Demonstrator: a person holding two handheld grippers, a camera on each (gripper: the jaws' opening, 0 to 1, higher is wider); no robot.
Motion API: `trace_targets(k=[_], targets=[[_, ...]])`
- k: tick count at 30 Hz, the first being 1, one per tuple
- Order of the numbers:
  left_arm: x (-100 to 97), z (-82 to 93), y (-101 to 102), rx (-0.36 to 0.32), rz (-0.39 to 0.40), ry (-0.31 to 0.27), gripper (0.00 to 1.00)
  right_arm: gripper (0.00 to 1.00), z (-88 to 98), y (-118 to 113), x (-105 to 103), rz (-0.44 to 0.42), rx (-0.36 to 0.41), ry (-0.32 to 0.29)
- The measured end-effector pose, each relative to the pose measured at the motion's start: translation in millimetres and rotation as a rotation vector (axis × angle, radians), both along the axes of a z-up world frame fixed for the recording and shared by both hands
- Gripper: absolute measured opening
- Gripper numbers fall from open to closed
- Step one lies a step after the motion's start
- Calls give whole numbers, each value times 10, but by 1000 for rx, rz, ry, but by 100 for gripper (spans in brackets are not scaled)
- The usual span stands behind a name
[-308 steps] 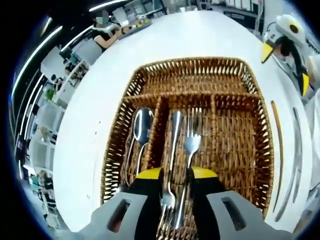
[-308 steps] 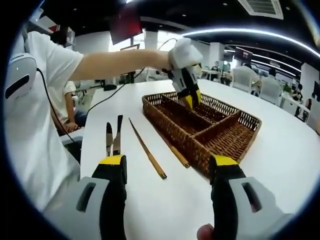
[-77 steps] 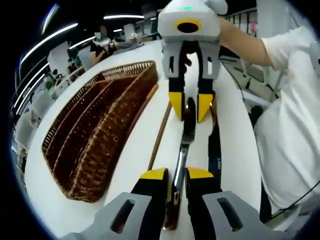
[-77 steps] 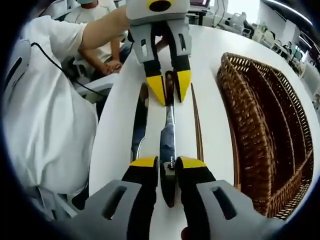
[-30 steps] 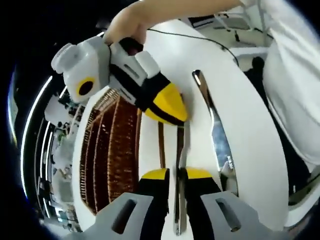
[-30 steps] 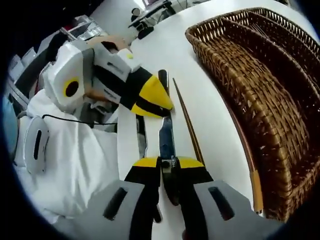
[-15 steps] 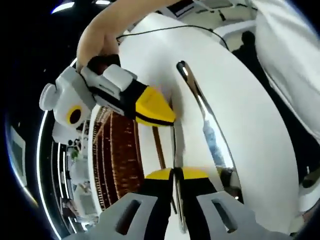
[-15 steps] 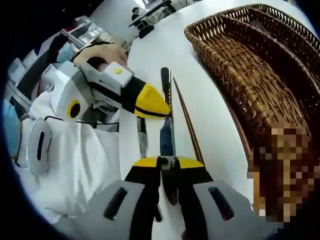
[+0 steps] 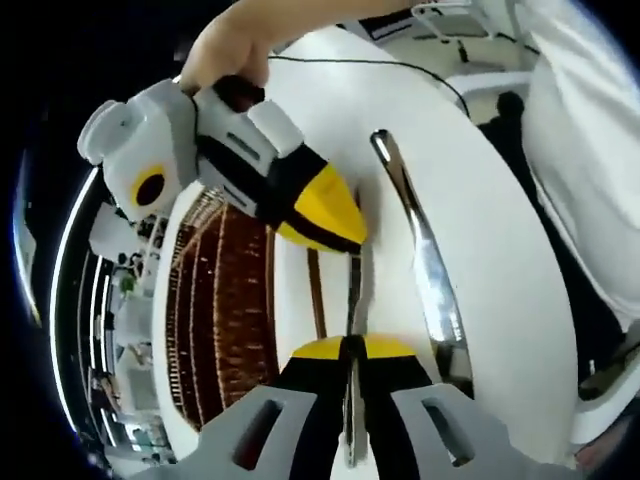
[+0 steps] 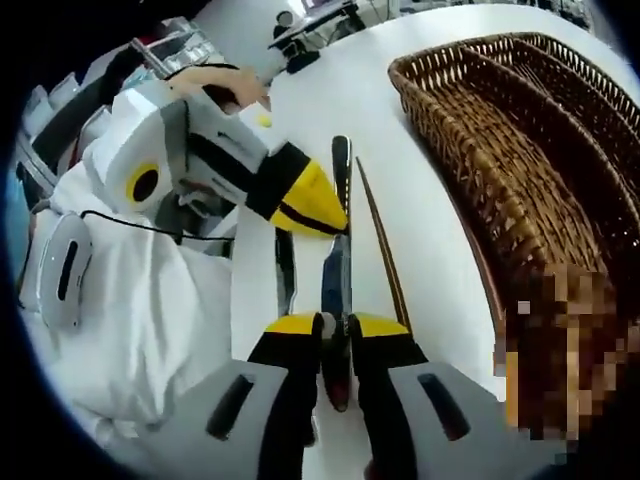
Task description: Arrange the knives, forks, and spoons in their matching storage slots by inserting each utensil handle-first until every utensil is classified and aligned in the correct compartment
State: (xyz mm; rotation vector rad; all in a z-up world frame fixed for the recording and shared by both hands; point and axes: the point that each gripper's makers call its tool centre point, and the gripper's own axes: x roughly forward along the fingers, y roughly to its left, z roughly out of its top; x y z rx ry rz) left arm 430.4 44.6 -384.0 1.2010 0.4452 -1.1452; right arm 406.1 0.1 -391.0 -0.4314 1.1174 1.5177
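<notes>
One table knife (image 10: 335, 280) is held at both ends above the white table (image 10: 420, 200). My right gripper (image 10: 336, 324) is shut on its near end in the right gripper view, and my left gripper (image 10: 338, 222) closes on its far end. In the left gripper view the same knife (image 9: 353, 290) runs edge-on from my left gripper (image 9: 350, 347) up to my right gripper (image 9: 352, 238), whose yellow jaws are shut on it. The wicker cutlery basket (image 10: 520, 150) lies to the right of the knife; in the left gripper view the basket (image 9: 215, 310) is to the left.
A second knife (image 9: 420, 260) lies flat on the table, seen as a knife (image 10: 285, 270) left of the held one. A brown chopstick (image 10: 380, 250) lies between the knives and the basket, also the chopstick (image 9: 315, 290). A person in white (image 10: 130, 330) stands at the table edge.
Both cameras have rolled and shifted a little. The two grippers still hold the same knife at its ends, and my right gripper's jaws stand slightly wider around it.
</notes>
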Motion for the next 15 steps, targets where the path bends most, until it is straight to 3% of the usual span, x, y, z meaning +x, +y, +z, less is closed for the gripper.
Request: trace_targets(k=[2, 7, 10, 11, 12, 15], targets=[[-15, 15, 4, -11, 14, 31, 2, 13, -6, 5, -3, 20, -5, -46], [-28, -3, -4, 2, 21, 42, 2, 13, -7, 14, 14, 54, -30, -145], [-42, 0, -16, 2, 18, 53, 0, 12, -7, 0, 28, 67, -38, -154], [-58, 12, -15, 2, 13, 65, 0, 8, -12, -7, 48, 67, -40, -160], [-25, 11, -29, -22, 33, 74, 0, 4, -29, -67, 11, 111, -46, -127], [11, -13, 0, -2, 7, 51, 0, 4, -14, -40, 97, 65, -12, -106]])
